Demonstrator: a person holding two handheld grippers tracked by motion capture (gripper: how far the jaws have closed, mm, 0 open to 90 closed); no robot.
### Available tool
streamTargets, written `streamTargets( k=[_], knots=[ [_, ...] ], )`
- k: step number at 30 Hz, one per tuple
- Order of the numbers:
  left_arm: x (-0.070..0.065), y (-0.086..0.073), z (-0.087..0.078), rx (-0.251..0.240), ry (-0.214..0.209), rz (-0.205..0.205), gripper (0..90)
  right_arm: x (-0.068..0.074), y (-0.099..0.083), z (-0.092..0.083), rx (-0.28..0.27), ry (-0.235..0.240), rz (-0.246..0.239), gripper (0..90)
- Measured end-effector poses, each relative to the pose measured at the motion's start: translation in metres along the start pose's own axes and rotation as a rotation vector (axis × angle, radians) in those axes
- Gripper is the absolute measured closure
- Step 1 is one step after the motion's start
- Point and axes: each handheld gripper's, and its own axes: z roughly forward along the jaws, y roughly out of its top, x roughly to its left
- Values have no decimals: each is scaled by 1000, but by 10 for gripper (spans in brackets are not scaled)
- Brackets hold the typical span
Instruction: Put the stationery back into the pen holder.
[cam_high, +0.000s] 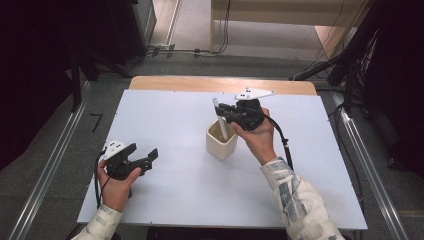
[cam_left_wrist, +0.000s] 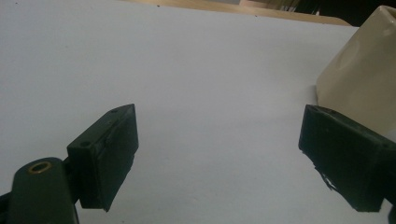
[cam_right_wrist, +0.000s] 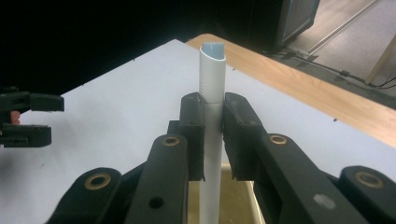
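Right tool (cam_right_wrist: 213, 135) clamps a white pen (cam_right_wrist: 211, 70) over the cream cup (cam_high: 220, 139); left tool (cam_left_wrist: 219, 154) gapes.

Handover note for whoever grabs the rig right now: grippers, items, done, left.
Right gripper: shut on the white pen, held upright, its lower end inside the cream cup.
Left gripper: open, nothing between its jaws, low over the white table, apart from the cup.
Done: pen gripped and its tip in the cup.
Left: probably lower it, release, back the right gripper away.
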Motion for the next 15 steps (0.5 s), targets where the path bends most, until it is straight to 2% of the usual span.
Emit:
streamTargets(
  k=[2, 3, 4, 7, 15],
  knots=[
    [0, 0, 0, 1, 0, 0, 126, -1, -5, 2, 7, 4, 9, 747],
    [0, 0, 0, 0, 0, 0, 126, -2, -6, 2, 9, 7, 16, 653],
    [0, 0, 0, 0, 0, 0, 126, -3, -8, 3, 12, 24, 28, 595],
    [0, 0, 0, 1, 1, 0, 126, -4, -11, 4, 11, 31, 37, 464],
    [0, 0, 0, 2, 1, 1, 126, -5, -18, 0, 8, 2, 63, 293]
  ],
)
